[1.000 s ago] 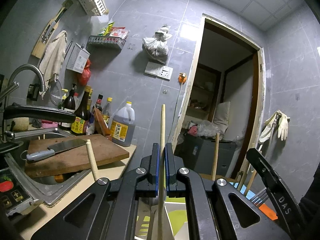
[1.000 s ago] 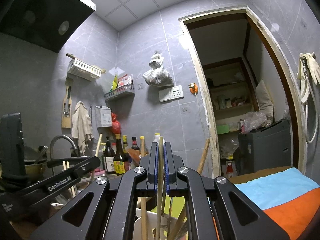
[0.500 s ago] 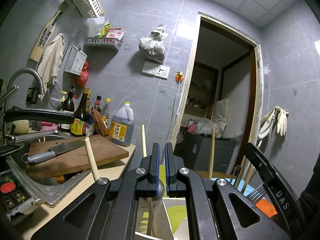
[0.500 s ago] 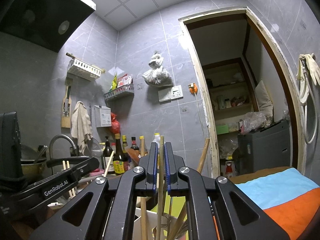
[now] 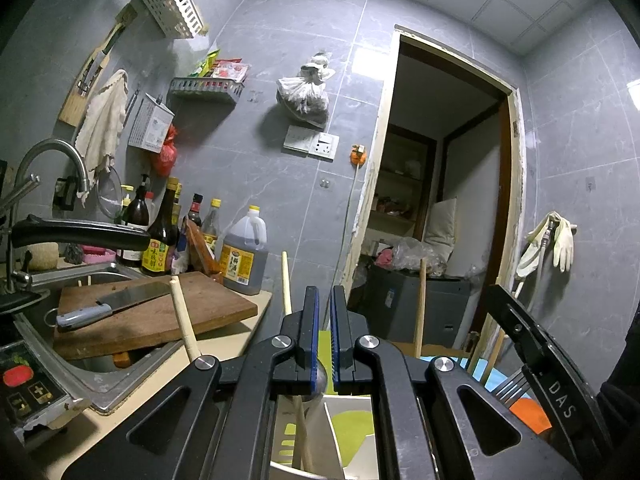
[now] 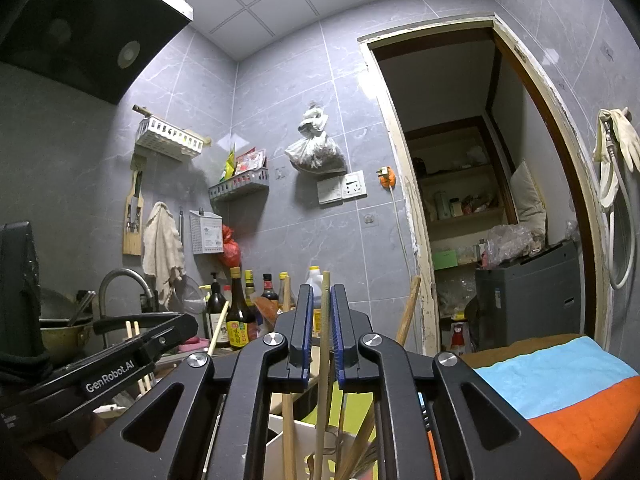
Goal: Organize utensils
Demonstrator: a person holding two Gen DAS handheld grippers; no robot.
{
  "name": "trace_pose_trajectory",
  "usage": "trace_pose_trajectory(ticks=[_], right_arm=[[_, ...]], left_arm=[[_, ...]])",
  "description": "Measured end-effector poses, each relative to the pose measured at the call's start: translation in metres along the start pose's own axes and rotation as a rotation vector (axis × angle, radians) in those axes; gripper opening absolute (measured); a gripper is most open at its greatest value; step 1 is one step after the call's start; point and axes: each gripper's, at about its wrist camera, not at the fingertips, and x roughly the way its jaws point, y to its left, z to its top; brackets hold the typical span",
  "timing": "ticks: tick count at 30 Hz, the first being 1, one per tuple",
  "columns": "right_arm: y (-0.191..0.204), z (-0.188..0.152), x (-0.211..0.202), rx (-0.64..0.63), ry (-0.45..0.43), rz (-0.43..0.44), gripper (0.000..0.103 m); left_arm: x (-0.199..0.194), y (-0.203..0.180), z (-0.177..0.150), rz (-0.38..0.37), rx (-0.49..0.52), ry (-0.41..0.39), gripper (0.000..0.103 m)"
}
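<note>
**Right jaws releasing a chopstick over the utensil holder; left jaws closed**

Right gripper (image 6: 323, 334): the jaws are opening. A single wooden chopstick (image 6: 325, 320) stands upright between the blue pads (image 6: 306, 332), its tip rising above the fingertips. A narrow gap shows on either side of it, so the pads no longer press on it. Its lower end runs down into the white utensil holder (image 6: 280, 436) directly below the jaws, where further wooden sticks (image 6: 289, 432) stand. Ahead and slightly right of the jaws, another wooden handle (image 6: 409, 306) leans out.

Left gripper (image 5: 323, 334): the jaws are closed, with nothing visible clamped between the pads. Below them sits the white utensil holder (image 5: 344, 404) with a green insert. A wooden stick (image 5: 285, 282) rises just left of the fingers; a second (image 5: 420, 308) stands to the right.

Left of this gripper: a cutting board (image 5: 160, 312) carrying a cleaver (image 5: 116, 304), resting over the sink (image 5: 60, 360). Sauce bottles (image 5: 160, 232) stand behind it against the tiled wall.
</note>
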Motion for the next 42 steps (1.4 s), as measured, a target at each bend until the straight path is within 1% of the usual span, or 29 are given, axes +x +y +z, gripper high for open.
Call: trace_pose_trajectory(ticks=[1,2,3,5,8,10,13,14,15,16,18,20,22,23,25,26,28,29,30,33,37,42], right_arm=[[0.000,0.001,0.000,-0.002,-0.004,-0.003,0.010],[0.000,0.002,-0.002,-0.002,-0.010,-0.003,0.016],[-0.001,0.004,-0.003,0.002,-0.016,-0.003,0.023],[-0.002,0.007,-0.006,0.011,-0.026,0.000,0.024],[-0.002,0.011,-0.007,-0.004,-0.023,-0.004,0.024],[-0.005,0.013,-0.008,-0.008,-0.012,-0.007,0.025],[-0.012,0.018,-0.011,-0.003,0.002,-0.023,0.029],[-0.015,0.019,-0.013,0.002,0.007,-0.026,0.033],[-0.018,0.021,-0.015,0.009,0.011,-0.030,0.038],[-0.022,0.022,-0.017,0.017,0.014,-0.035,0.039],[-0.026,0.025,-0.022,0.028,0.016,-0.039,0.041],[-0.030,0.029,-0.026,0.030,0.021,-0.041,0.043],[-0.034,0.032,-0.032,0.035,0.023,-0.041,0.048],[-0.034,0.033,-0.034,0.036,0.023,-0.040,0.051],[-0.037,0.037,-0.041,0.034,0.025,-0.036,0.053],[-0.038,0.038,-0.044,0.030,0.026,-0.037,0.054],[-0.041,0.041,-0.051,0.020,0.035,-0.043,0.060],[-0.043,0.043,-0.054,0.020,0.037,-0.043,0.065],[-0.045,0.044,-0.059,0.022,0.039,-0.043,0.068],[-0.052,0.049,-0.071,0.021,0.045,-0.052,0.070],[-0.061,0.057,-0.088,0.017,0.068,-0.062,0.075],[-0.074,0.069,-0.107,0.016,0.118,-0.062,0.081]], left_arm=[[-0.001,-0.001,0.000,0.006,0.003,-0.006,0.003],[-0.003,-0.001,0.001,0.007,0.001,-0.012,0.003],[-0.004,-0.001,0.002,0.005,-0.003,-0.015,0.004],[-0.006,-0.001,0.003,0.004,-0.006,-0.018,0.005],[-0.007,-0.004,0.005,0.002,0.006,-0.023,0.014],[-0.009,-0.007,0.005,-0.007,0.008,-0.028,0.026],[-0.011,-0.011,0.006,-0.019,0.009,-0.036,0.030],[-0.012,-0.012,0.006,-0.024,0.012,-0.039,0.030],[-0.013,-0.014,0.006,-0.025,0.016,-0.039,0.033],[-0.014,-0.016,0.006,-0.025,0.017,-0.039,0.038],[-0.016,-0.018,0.007,-0.033,0.012,-0.039,0.044],[-0.018,-0.021,0.008,-0.040,0.008,-0.038,0.048],[-0.021,-0.026,0.009,-0.043,0.007,-0.037,0.055],[-0.023,-0.028,0.009,-0.044,0.007,-0.038,0.057],[-0.025,-0.033,0.009,-0.045,0.009,-0.030,0.065],[-0.026,-0.035,0.009,-0.045,0.009,-0.027,0.067],[-0.027,-0.040,0.009,-0.056,0.010,-0.015,0.077],[-0.028,-0.043,0.009,-0.059,0.011,-0.012,0.078],[-0.030,-0.046,0.009,-0.061,0.013,-0.011,0.081],[-0.036,-0.052,0.011,-0.069,0.010,-0.005,0.090],[-0.045,-0.063,0.013,-0.055,0.000,0.026,0.092],[-0.055,-0.081,0.015,-0.002,0.042,0.071,0.093]])
